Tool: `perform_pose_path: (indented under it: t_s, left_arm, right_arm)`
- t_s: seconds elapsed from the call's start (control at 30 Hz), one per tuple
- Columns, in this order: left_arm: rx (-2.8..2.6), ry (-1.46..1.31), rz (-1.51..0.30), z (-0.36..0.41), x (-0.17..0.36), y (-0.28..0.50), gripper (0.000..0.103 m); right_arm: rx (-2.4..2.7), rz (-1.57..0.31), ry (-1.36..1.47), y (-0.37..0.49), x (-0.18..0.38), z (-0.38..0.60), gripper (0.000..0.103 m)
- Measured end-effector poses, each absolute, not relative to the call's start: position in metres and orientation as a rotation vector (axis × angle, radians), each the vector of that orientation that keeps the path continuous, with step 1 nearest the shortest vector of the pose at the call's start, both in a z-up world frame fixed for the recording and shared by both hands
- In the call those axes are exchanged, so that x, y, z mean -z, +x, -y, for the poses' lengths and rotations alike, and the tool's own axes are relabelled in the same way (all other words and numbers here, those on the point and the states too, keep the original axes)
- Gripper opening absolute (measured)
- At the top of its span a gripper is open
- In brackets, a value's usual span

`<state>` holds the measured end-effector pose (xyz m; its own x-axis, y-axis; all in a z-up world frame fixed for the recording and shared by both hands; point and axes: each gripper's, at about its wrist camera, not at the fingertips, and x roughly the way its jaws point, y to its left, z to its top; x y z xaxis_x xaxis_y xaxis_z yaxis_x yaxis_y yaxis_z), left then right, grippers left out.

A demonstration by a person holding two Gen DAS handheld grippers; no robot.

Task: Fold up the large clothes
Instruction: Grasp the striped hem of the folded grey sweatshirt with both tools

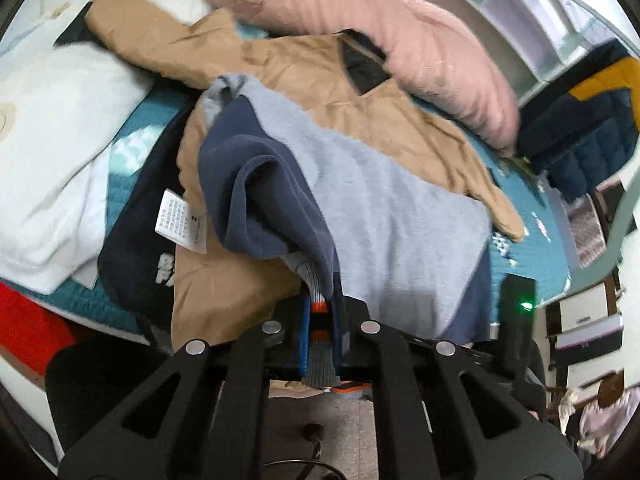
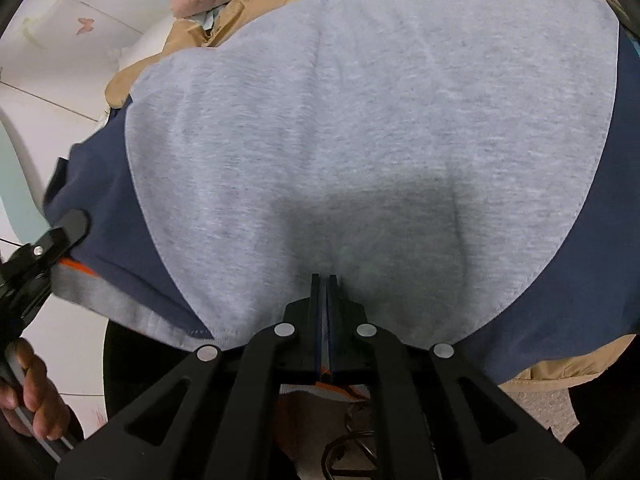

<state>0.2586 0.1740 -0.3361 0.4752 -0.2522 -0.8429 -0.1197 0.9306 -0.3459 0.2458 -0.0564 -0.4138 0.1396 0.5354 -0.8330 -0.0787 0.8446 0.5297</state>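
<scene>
Grey and navy sweatshirt (image 2: 360, 128) is lying on a tan jacket (image 1: 312, 80) on the bed. Left gripper (image 1: 320, 320) is clamping its striped hem (image 1: 320, 344); right gripper (image 2: 325, 300) is pinching the hem edge too, fingers together on fabric.

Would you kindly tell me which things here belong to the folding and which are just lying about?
Job in hand:
- grey and navy sweatshirt
- left gripper, shut on its striped hem
- right gripper, shut on its edge

Lying about:
- tan jacket
- pink pillow
- white pillow
- teal bedspread
</scene>
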Motion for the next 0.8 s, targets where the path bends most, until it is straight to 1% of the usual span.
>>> perform_pose_path:
  t_s: [0.07,0.1,0.23,0.27,0.3,0.43,0.47,0.5,0.6,0.63,0.67,0.8]
  left_arm:
    - [0.055,-0.417,-1.114,-0.185,0.349,0.256,0.01]
    - [0.042,-0.446,-1.127,-0.191,0.355,0.253,0.015]
    - [-0.006,-0.463,-1.17,-0.2,0.369,0.247,0.017]
    - [-0.006,-0.467,-1.173,-0.2,0.37,0.247,0.025]
    - [-0.005,-0.472,-1.178,-0.199,0.371,0.246,0.03]
    - [-0.043,-0.437,-1.178,-0.194,0.363,0.245,0.03]
    - [-0.037,-0.43,-1.168,-0.192,0.359,0.244,0.034]
    - [-0.03,-0.43,-1.154,-0.189,0.356,0.243,0.035]
    - [-0.039,-0.421,-1.154,-0.184,0.348,0.243,0.035]
    - [-0.029,-0.419,-1.145,-0.181,0.347,0.244,0.037]
    - [-0.019,-0.409,-1.145,-0.179,0.348,0.247,0.045]
    - [-0.058,-0.434,-1.172,-0.186,0.37,0.256,0.045]
  right_arm:
    - [-0.466,-1.375,0.422,0.245,0.418,0.06,0.001]
    - [-0.467,-1.376,0.432,0.244,0.42,0.062,0.001]
    - [-0.473,-1.38,0.445,0.244,0.422,0.068,0.001]
    - [-0.474,-1.381,0.446,0.244,0.422,0.068,0.001]
    - [-0.474,-1.383,0.45,0.245,0.422,0.068,0.001]
    - [-0.476,-1.386,0.454,0.244,0.421,0.07,0.001]
    - [-0.476,-1.387,0.455,0.245,0.421,0.067,0.001]
    - [-0.476,-1.387,0.456,0.245,0.422,0.068,0.001]
    - [-0.476,-1.389,0.457,0.245,0.422,0.069,0.0]
    - [-0.476,-1.389,0.458,0.245,0.422,0.069,0.0]
    - [-0.474,-1.389,0.46,0.245,0.422,0.069,0.0]
    - [-0.475,-1.388,0.458,0.244,0.421,0.069,0.0]
